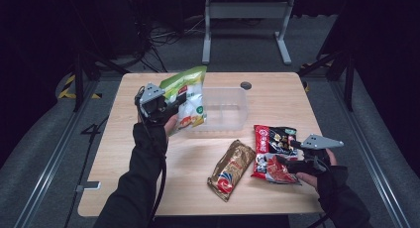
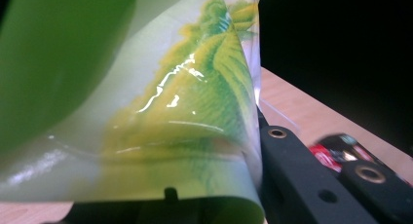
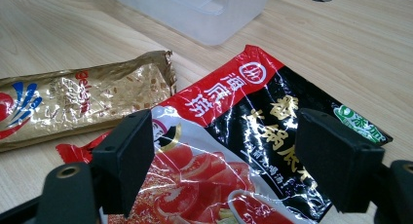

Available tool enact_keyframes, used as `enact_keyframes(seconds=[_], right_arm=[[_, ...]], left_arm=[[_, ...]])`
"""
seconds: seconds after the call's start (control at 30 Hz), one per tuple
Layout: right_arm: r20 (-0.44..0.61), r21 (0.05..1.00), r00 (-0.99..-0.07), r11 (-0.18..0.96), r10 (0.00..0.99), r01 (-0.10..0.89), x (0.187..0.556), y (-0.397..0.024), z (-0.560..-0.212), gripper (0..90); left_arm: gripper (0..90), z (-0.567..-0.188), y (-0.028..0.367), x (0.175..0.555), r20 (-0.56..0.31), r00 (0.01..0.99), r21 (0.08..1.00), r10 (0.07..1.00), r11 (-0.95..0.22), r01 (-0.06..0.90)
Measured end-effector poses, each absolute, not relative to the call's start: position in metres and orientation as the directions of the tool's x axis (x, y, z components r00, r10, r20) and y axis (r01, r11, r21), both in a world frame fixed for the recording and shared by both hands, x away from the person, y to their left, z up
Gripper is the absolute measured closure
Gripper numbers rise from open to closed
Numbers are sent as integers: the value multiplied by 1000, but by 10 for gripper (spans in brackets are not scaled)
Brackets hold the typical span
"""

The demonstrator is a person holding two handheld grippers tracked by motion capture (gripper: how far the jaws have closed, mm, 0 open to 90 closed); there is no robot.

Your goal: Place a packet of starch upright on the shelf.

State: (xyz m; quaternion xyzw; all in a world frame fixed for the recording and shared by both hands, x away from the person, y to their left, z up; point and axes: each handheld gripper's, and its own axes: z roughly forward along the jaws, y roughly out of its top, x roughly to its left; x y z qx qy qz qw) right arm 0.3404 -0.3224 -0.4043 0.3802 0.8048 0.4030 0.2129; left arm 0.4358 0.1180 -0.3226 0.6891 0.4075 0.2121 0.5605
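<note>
A: Where was the green snack bag [image 1: 187,100] found?

B: It was held up off the table [image 1: 148,188] by the left gripper [image 1: 159,108], just beside the near left corner of the clear plastic bin [image 1: 225,109]. In the left gripper view the glossy green film [image 2: 160,112] was seen pinched right at the jaws, so the jaws were clenched on the bag's edge.

A: And the right gripper [image 1: 292,157]?

B: Its jaws were spread wide, with the red and black sauce packet [image 3: 253,136] lying flat between them. The pads [image 3: 127,156] were not seen pressing on it, so nothing was grasped there. A gold foil packet [image 1: 231,169] lay just beside it.

A: How would the packets be expected to handle?

B: The green bag was judged light, puffy and soft, with slick film that could slip; a hold on the flat sealed edge was thought safest, since the contents could be crushed by a grip on the belly. The sauce packet was judged thin, floppy and crinkly, best taken at an edge or corner, where the film could be lifted from the wood.
</note>
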Motion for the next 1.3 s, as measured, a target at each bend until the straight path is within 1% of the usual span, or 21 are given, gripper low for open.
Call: enact_keyframes(seconds=[0.07,0.1,0.2,0.27,0.5,0.63,0.7,0.83,0.9,1.1,1.17,1.23,1.3], right_arm=[[-37,809,-619,387,785,442,341,-322,-405,231],[-36,811,-617,384,786,442,341,-322,-405,230],[-38,811,-620,387,783,439,341,-322,-406,230],[-37,810,-618,385,785,441,341,-322,-407,230],[-37,808,-618,388,785,444,341,-323,-409,228],[-38,806,-618,389,785,445,340,-323,-409,224],[-37,805,-618,390,785,447,341,-323,-410,224],[-45,799,-621,402,782,448,340,-322,-410,224],[-48,798,-621,404,783,448,340,-321,-410,224],[-46,799,-628,407,777,444,340,-321,-411,223],[-44,800,-631,405,775,443,340,-321,-411,224],[-44,799,-631,406,775,444,340,-320,-412,223],[-45,798,-635,410,771,442,340,-319,-412,223]], left_arm=[[849,-322,116,440,-165,569,945,805,-36,326],[849,-323,111,451,-160,543,946,824,-29,323],[850,-324,106,459,-154,509,945,847,-24,326],[849,-326,102,468,-170,483,942,859,-3,336],[849,-330,89,488,-148,403,936,903,-4,351],[849,-331,85,498,-165,352,931,921,28,363],[849,-333,80,503,-129,331,932,935,0,362],[849,-343,68,509,-139,291,925,947,20,378],[849,-345,67,509,-142,288,925,947,23,379],[849,-360,66,509,-190,251,922,949,85,377],[849,-362,71,507,-198,228,929,953,108,355],[849,-360,73,505,-178,201,941,963,107,320],[850,-360,74,504,-177,194,944,965,110,310]])
